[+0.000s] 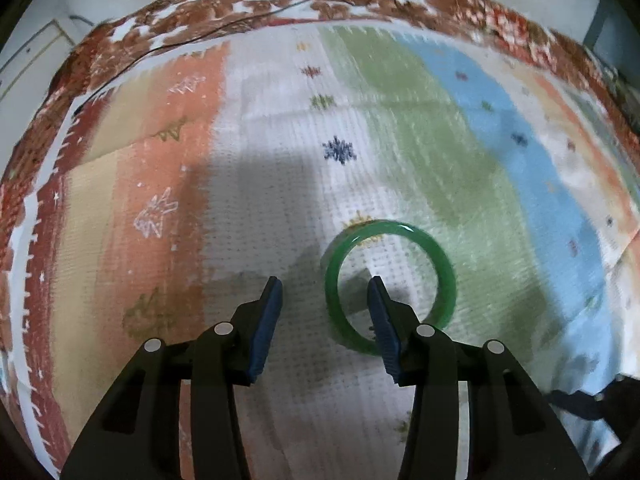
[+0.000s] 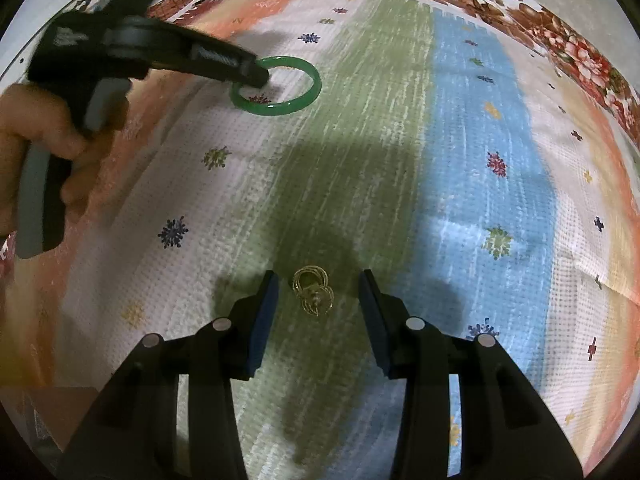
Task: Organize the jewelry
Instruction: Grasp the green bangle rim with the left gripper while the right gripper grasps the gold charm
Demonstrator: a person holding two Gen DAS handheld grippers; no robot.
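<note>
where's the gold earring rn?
Right wrist view: gold earring lies on the cloth's green stripe, between the open right gripper fingers, untouched.

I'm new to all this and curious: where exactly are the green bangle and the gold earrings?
green bangle [image 1: 446, 262]: left wrist view, on the right side of the ring.
gold earrings [image 2: 313, 290]: right wrist view, on the middle of the tangled hoops.

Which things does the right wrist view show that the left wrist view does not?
Only the right wrist view shows the gold earrings lying between the open fingers of the right hand-held gripper, and the person's hand holding the left tool. Only the left wrist view shows one finger of the left hand-held gripper inside the green bangle. Both show the bangle on the striped cloth.
</note>
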